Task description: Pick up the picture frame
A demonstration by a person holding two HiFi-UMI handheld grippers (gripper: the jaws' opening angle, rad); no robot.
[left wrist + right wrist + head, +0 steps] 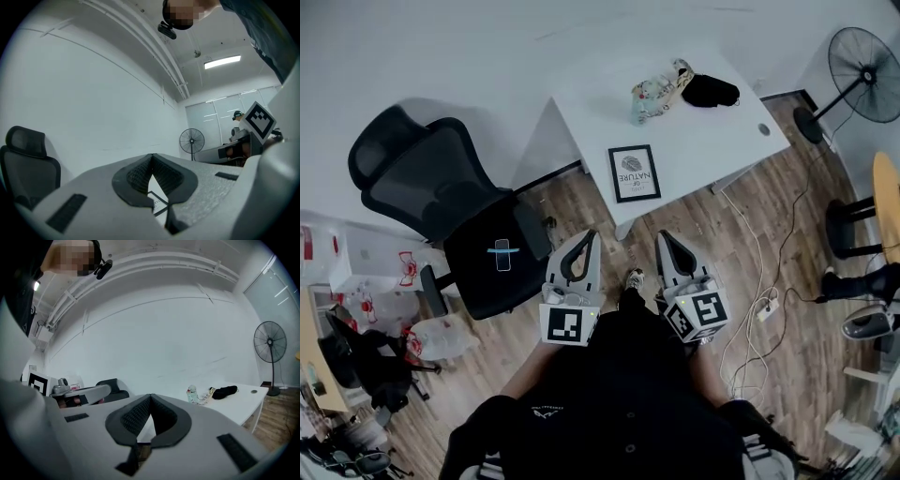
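Picture frame (634,172) flat on white surface (712,131), left tongs (578,258) and right tongs (675,255) both closed, empty, short of it.

An office — white desk (694,131), mesh swivel chair (450,211), pedestal fan (861,66).

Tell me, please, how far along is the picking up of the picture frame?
Done: nothing yet; the frame lies flat on the table, untouched. In hand: the left hand-held gripper and right hand-held gripper point toward the table from short of its edge, jaws together, empty. Left: reach the frame, open the jaws, grip it and lift.
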